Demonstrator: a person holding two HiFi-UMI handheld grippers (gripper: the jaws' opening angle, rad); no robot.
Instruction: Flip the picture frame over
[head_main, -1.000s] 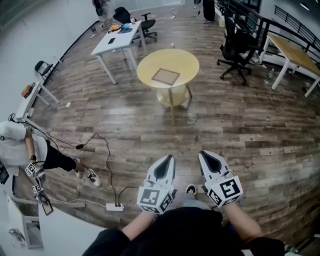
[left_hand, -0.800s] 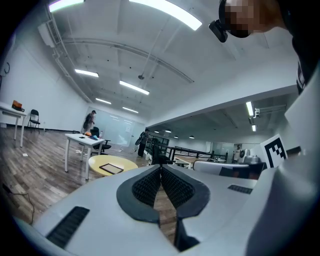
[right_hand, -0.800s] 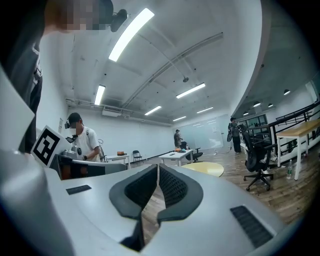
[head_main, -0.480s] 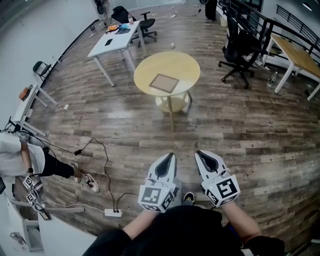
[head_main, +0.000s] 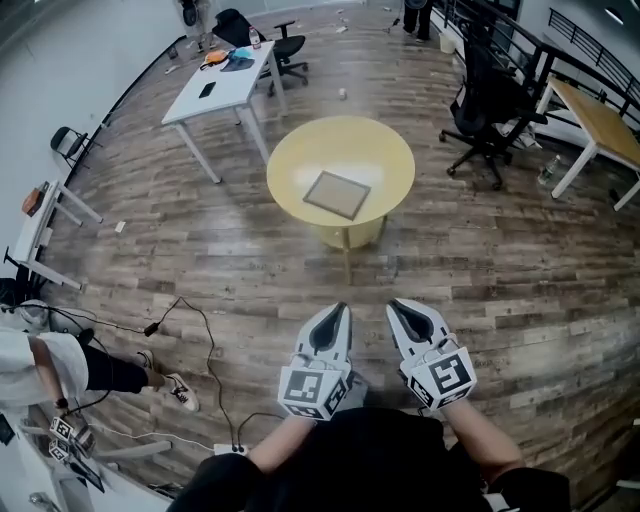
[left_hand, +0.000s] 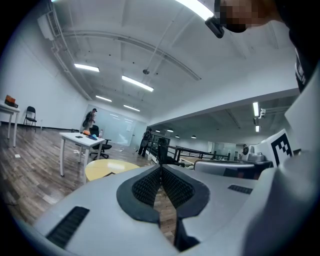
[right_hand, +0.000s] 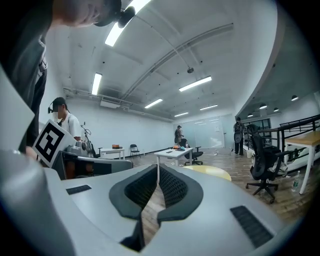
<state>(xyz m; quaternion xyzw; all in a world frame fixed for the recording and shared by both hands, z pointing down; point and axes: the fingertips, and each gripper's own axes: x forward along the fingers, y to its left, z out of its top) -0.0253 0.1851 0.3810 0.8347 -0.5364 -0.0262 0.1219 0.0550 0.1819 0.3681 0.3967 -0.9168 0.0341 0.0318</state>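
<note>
A flat picture frame (head_main: 337, 193) with a grey-brown face and a pale rim lies on the round yellow table (head_main: 290, 160) ahead of me. My left gripper (head_main: 334, 315) and right gripper (head_main: 404, 311) are held side by side, level, well short of the table and pointing toward it. Both are shut with nothing between their jaws. The left gripper view shows its jaws (left_hand: 161, 169) closed, with the yellow table (left_hand: 105, 167) beyond. In the right gripper view the jaws (right_hand: 158, 169) are closed too, the table's edge (right_hand: 212, 172) just past them.
A white desk (head_main: 218, 82) with small items stands at the back left, office chairs (head_main: 492, 105) to the right of the round table, and a wooden table (head_main: 600, 115) at far right. Cables and a power strip (head_main: 190, 330) lie on the wood floor at left beside a seated person (head_main: 50, 365).
I have moved forward with both grippers: the round table and the frame are now nearer and larger in the head view. The grippers stay shut, side by side.
</note>
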